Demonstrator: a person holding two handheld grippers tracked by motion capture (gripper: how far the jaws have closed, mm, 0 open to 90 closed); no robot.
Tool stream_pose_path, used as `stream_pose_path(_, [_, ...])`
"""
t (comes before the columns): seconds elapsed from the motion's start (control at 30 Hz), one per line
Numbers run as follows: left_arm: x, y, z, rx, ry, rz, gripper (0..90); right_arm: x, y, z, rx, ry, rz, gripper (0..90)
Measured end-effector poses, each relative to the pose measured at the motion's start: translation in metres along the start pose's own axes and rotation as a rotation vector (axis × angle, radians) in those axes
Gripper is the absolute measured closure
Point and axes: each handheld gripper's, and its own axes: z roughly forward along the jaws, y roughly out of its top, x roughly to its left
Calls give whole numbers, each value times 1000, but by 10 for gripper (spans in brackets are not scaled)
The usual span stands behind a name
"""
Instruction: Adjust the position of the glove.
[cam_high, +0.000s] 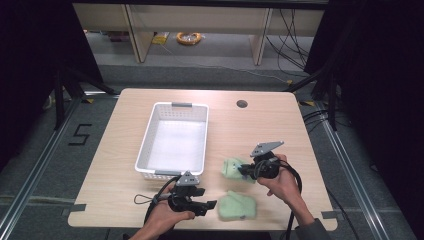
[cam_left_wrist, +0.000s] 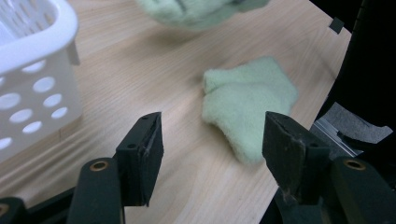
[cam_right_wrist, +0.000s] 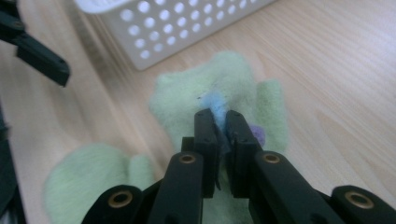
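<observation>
- Pale wood grain covers your desk (cam_high: 125, 150), which stands on a grey floor with dark curtains at either side and shelving legs beyond its far edge.
- Your left tool (cam_high: 212, 205) sits at about 7 o'clock on the desk, near the front edge, held in your left hand (cam_high: 162, 217). Its jaws stand wide apart with nothing between them, and they point toward the nearer green cloth.
- At roughly 11 o'clock from that tool, the white perforated basket (cam_high: 145, 142) rests on the desk with its long side running away from you. Its inside looks bare.
- Just right of the left tool lies the nearer green cloth (cam_high: 237, 205), a fluffy folded piece flat on the wood at 6 o'clock near the front edge.
- A second green cloth (cam_high: 232, 169) lies at about 4 o'clock from the basket, between the basket's near corner and your right hand (cam_high: 285, 182).
- Your right tool (cam_right_wrist: 220, 122) has its jaws pinched together on that second green cloth, nipping a small blue patch (cam_right_wrist: 215, 103) on its surface.
</observation>
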Motion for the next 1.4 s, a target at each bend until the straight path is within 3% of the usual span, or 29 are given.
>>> stream_pose_path(0.07, [0, -2, -1, 0, 2, -6, 374, 4, -1, -3, -45, 24, -51, 855])
stream_pose_path(0.1, [0, -4, -3, 7, 11, 5, 357, 11, -2, -8, -39, 42, -59, 855])
stream_pose_path(0.2, [0, -5, -6, 11, 2, -1, 337, 20, -5, -12, -31, 45, -31, 855])
stream_pose_path(0.33, [1, -7, -10, -1, 8, -9, 300, 39, -15, -18, -37, 90, -55, 855])
stream_pose_path(0.67, [3, -14, -14, 15, 20, -20, 283, 57, -32, -19, -34, 159, -87, 854])
stream_pose_path(0.77, [3, -15, -13, 12, 9, -27, 284, 59, -34, -19, -23, 156, -74, 854])
stream_pose_path(0.9, [4, -16, -13, 6, 25, -31, 285, 61, -40, -17, -15, 180, -82, 853])
stream_pose_path(1.2, [4, -17, -10, 33, 6, -30, 287, 58, -48, -9, -1, 187, -70, 850])
stream_pose_path(1.27, [3, -19, -8, 10, 18, -35, 290, 58, -53, -3, 39, 182, -72, 845])
stream_pose_path(1.4, [4, -19, -8, 39, 5, -30, 293, 56, -55, 2, 63, 162, -85, 838])
